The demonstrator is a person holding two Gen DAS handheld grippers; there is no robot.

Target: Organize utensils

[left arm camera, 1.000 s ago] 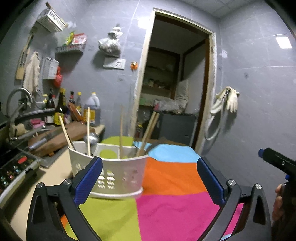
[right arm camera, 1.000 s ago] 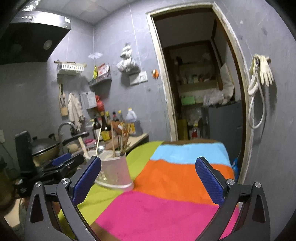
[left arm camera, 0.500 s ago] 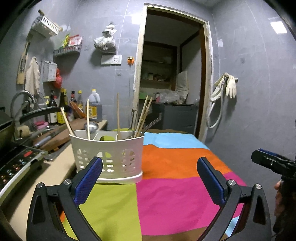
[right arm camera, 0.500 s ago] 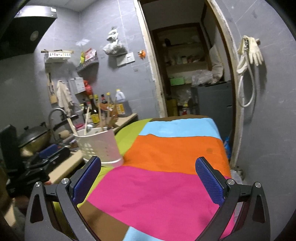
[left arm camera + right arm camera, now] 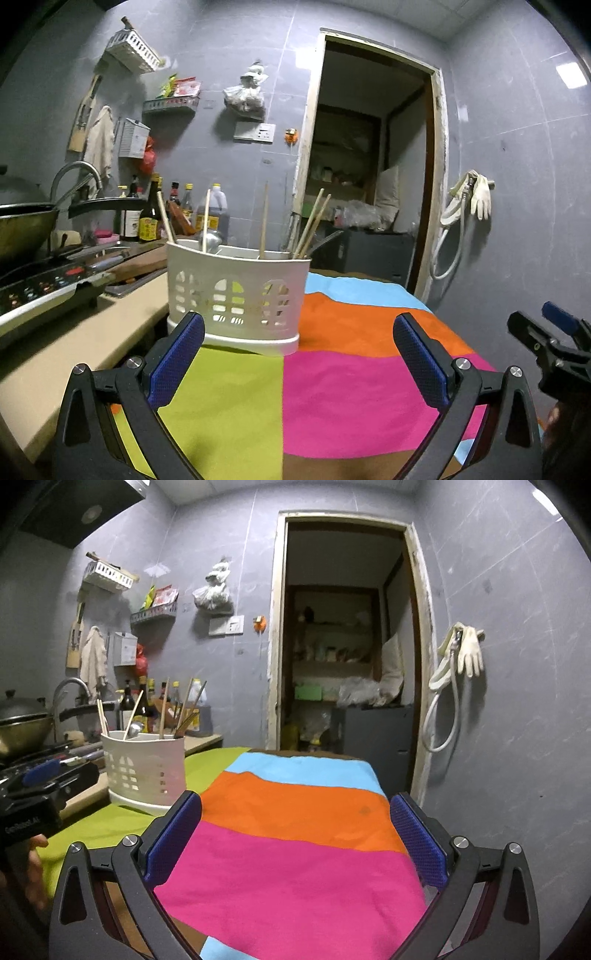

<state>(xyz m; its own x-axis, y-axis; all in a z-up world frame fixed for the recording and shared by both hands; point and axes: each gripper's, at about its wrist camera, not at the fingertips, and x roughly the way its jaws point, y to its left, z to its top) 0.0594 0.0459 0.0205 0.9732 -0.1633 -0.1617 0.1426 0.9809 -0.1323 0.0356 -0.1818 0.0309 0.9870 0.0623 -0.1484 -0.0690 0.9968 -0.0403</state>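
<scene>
A white slotted utensil holder point(image 5: 236, 295) stands upright on the striped cloth point(image 5: 354, 384), holding several wooden chopsticks point(image 5: 264, 218) and a metal ladle point(image 5: 210, 240). It also shows at the left in the right wrist view point(image 5: 146, 768). My left gripper point(image 5: 295, 350) is open and empty, low over the cloth just in front of the holder. My right gripper point(image 5: 295, 830) is open and empty over the pink and orange stripes point(image 5: 295, 856), to the right of the holder. The right gripper also shows at the right edge of the left wrist view point(image 5: 546, 339).
A counter point(image 5: 74, 339) with a stove point(image 5: 40, 288), wok point(image 5: 22, 229), faucet point(image 5: 77, 177) and sauce bottles point(image 5: 147, 221) lies left of the cloth. An open doorway point(image 5: 343, 646) is behind the table. Gloves and a hose point(image 5: 461, 657) hang on the right wall.
Both grippers have lowered and pulled back from the holder, so the views now look level across the cloth. Both stay open and empty.
</scene>
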